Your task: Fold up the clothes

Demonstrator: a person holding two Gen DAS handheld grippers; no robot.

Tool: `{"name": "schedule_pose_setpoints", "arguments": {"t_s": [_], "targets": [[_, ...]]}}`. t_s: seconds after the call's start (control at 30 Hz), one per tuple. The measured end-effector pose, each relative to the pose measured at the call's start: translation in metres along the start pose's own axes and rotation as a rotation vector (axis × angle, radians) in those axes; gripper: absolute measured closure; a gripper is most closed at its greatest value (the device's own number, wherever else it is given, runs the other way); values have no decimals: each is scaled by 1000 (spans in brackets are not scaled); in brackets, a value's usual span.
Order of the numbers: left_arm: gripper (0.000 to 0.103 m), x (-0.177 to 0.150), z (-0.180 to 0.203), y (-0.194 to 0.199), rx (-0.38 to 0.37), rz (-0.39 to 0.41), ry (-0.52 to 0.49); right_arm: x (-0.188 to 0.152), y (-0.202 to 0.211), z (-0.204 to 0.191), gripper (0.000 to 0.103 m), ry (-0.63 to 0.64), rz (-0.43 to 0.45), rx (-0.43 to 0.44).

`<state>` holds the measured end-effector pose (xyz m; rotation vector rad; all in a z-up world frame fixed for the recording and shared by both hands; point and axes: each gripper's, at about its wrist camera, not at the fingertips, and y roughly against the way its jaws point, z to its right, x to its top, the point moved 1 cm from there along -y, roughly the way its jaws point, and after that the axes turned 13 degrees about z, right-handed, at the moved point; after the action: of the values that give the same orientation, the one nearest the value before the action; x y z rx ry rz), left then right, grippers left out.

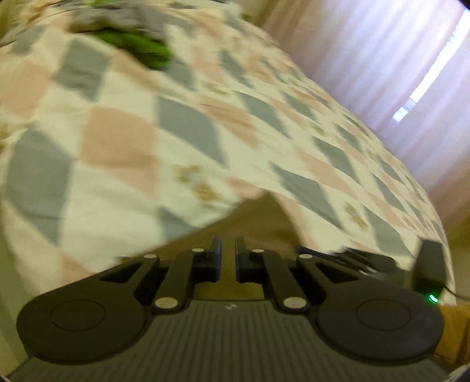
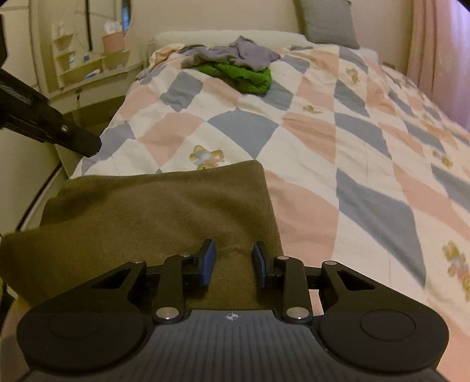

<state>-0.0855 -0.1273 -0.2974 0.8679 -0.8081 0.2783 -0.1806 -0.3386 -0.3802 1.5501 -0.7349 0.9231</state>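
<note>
An olive-brown folded garment (image 2: 158, 211) lies flat on the near left part of the bed. My right gripper (image 2: 233, 261) is open, its jaws apart just above the garment's near right edge. My left gripper (image 1: 228, 255) hovers low over the same olive garment (image 1: 255, 214); its jaws stand a narrow gap apart with nothing between them. It also shows as a black arm at the left of the right wrist view (image 2: 50, 126). A green garment (image 2: 243, 76) and a grey-purple one (image 2: 238, 54) lie crumpled far up the bed. The left wrist view is blurred.
The bed carries a quilt (image 2: 337, 141) with pink, grey-blue and white diamonds. A grey pillow (image 2: 326, 22) leans at the headboard. A shelf unit with a pink box (image 2: 113, 41) stands left of the bed. Pink curtains (image 1: 382, 53) hang to the right.
</note>
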Motion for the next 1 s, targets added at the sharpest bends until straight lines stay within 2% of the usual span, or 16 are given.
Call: {"name": "schedule_pose_setpoints", "arguments": {"t_s": [0.1, 0.2, 0.27, 0.47, 0.6, 0.67, 0.73, 0.87, 1.0], "targets": [[95, -26, 19, -22, -34, -59, -63, -2, -5, -2, 72, 13, 4, -1], [98, -61, 20, -48, 48, -94, -155, -8, -11, 2, 72, -2, 12, 6], [99, -67, 16, -49, 66, -84, -139, -10, -14, 6, 73, -15, 9, 16], [99, -50, 18, -35, 64, -56, -119, 20, -20, 5, 74, 17, 53, 49], [98, -37, 15, -27, 86, 37, -88, 46, -24, 3, 76, 49, 90, 72], [98, -35, 7, -33, 134, 40, -97, 44, -46, 1, 78, 114, 61, 76], [98, -36, -3, -45, 191, 29, -121, 37, -70, 2, 78, 160, -5, 59], [100, -32, -35, -48, 259, 35, -108, 29, -96, 18, 78, 56, -65, 35], [97, -19, -58, -20, 334, 57, -58, 38, -88, 37, 75, -114, -61, 13]]}}
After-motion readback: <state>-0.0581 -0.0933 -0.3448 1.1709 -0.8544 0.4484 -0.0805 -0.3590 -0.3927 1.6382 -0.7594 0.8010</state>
